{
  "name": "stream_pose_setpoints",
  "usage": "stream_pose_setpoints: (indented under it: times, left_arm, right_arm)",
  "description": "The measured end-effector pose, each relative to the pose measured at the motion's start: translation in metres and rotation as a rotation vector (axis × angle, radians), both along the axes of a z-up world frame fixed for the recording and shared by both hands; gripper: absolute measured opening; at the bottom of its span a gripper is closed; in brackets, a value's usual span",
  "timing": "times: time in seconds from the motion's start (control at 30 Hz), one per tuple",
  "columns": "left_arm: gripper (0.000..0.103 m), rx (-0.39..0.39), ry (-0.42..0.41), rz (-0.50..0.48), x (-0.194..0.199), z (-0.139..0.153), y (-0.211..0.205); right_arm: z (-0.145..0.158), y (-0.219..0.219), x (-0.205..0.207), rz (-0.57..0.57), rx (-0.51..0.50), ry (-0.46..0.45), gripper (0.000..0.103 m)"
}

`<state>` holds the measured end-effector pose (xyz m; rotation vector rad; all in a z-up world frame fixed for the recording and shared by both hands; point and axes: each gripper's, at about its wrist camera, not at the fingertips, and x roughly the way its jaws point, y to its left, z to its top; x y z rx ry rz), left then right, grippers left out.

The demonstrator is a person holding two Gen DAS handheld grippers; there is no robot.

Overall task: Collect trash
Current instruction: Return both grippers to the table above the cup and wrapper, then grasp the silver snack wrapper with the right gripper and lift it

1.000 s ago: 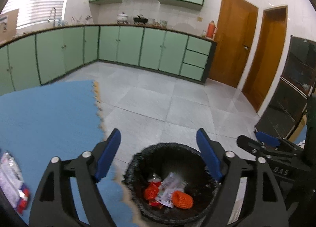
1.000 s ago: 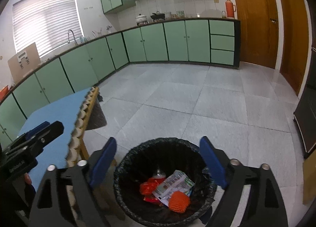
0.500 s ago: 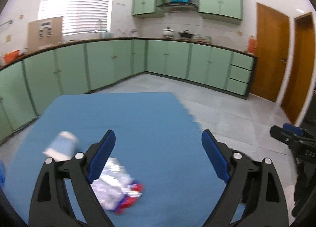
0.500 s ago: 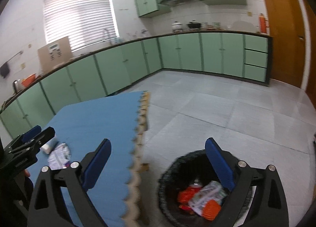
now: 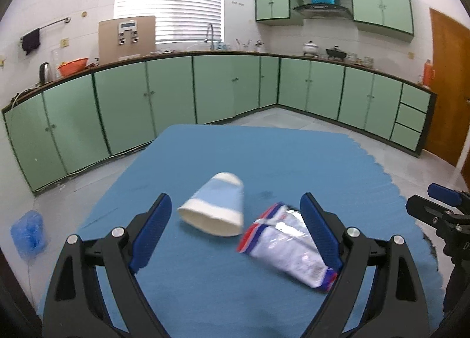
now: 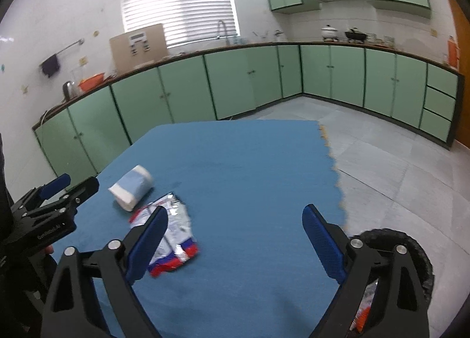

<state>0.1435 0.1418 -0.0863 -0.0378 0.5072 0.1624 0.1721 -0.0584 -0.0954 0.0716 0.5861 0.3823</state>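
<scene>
Two trash pieces, paper cup (image 5: 216, 205) and wrapper (image 5: 289, 249), ahead of open left gripper (image 5: 235, 232)

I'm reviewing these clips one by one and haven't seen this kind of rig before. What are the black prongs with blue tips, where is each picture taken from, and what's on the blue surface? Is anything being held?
There is no robot here. A person holds a hand-operated gripper in each hand, and a wide-angle camera on each one looks forward along its two fingers. The black prongs with blue pads are those fingers.

One picture comes from the left gripper, the other from the right gripper. Each also catches the other gripper at its edge.

On the blue table lie two pieces of trash: a paper cup tipped on its side, and beside it a crumpled wrapper in white, red and blue. A black-lined bin stands on the floor at the table's right edge, with some trash inside.

Nothing is held. Both grippers are open and empty; the left one points at the cup and wrapper.
</scene>
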Motion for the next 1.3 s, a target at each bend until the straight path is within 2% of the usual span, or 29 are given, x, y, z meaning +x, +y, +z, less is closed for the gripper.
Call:
stream_pose_setpoints:
  times: [0.23,0.47,0.8,0.97,1.07,1.13,1.2,1.3]
  left_arm:
    - [0.086,-0.033,0.029,0.046,-0.002,-0.017,0.034]
    - [0.086,-0.047,0.036,0.059,0.001,-0.030,0.042]
    - [0.086,-0.066,0.042,0.054,0.010,-0.039,0.045]
    - [0.086,-0.069,0.052,0.049,0.015,-0.043,0.045]
    - [0.086,-0.072,0.056,0.050,0.016,-0.044,0.044]
    - [0.086,-0.073,0.056,0.051,0.016,-0.044,0.042]
    - [0.086,-0.071,0.054,0.051,0.016,-0.042,0.042]
    - [0.086,-0.070,0.054,0.047,0.016,-0.042,0.041]
  right_arm:
    - [-0.018,0.036,0.005,0.047,-0.032,0.033,0.082]
    - [-0.042,0.052,0.015,0.070,-0.039,0.100,0.074]
    - [-0.059,0.066,0.023,0.110,-0.069,0.180,0.063]
    - [-0.065,0.068,0.027,0.121,-0.071,0.221,0.047]
    - [-0.064,0.071,0.026,0.132,-0.079,0.219,0.026]
    - [-0.064,0.072,0.026,0.143,-0.077,0.220,0.004]
    - [-0.063,0.071,0.026,0.150,-0.072,0.222,0.000]
    - [-0.060,0.069,0.023,0.152,-0.062,0.201,0.000]
